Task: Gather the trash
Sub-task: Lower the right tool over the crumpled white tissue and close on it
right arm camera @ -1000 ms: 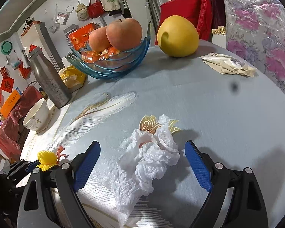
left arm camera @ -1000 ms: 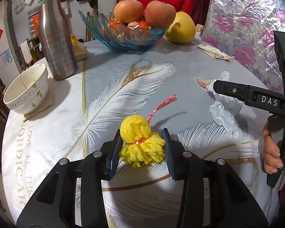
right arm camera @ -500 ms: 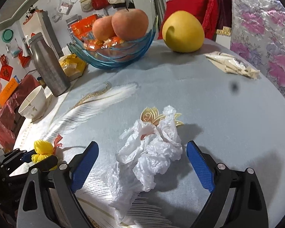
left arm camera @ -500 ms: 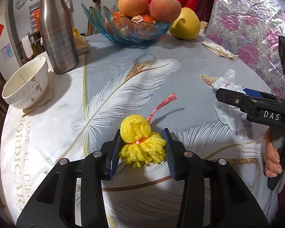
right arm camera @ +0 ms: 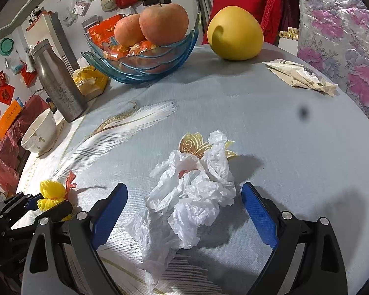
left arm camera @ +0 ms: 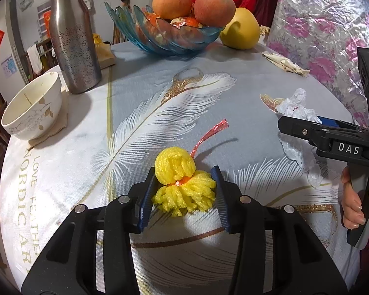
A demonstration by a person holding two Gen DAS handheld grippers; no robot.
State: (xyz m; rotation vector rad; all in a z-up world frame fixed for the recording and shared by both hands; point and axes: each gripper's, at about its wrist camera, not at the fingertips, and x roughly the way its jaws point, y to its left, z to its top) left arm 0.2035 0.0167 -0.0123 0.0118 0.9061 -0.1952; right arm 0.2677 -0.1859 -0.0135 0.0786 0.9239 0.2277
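Note:
A yellow foam fruit net (left arm camera: 182, 182) with a red strip lies on the tablecloth between the blue pads of my left gripper (left arm camera: 183, 184), which is shut on it. It also shows in the right wrist view (right arm camera: 52, 194). A crumpled white plastic bag (right arm camera: 192, 191) lies between the wide-open jaws of my right gripper (right arm camera: 184, 211), untouched by the pads. The bag also shows in the left wrist view (left arm camera: 298, 113), partly hidden behind the right gripper. A beige wrapper (right arm camera: 301, 77) lies at the far right of the table.
A blue glass fruit bowl (left arm camera: 169, 39) with apples, a yellow pomelo (right arm camera: 235, 34) and a steel bottle (left arm camera: 73, 39) stand at the back. A white bowl (left arm camera: 32, 110) sits on a coaster at the left edge. A floral cover (left arm camera: 327, 19) is beyond the right edge.
Both grippers have edged forward over the table. The left jaws have closed slightly on the foam net. The right jaws stay open around the bag.

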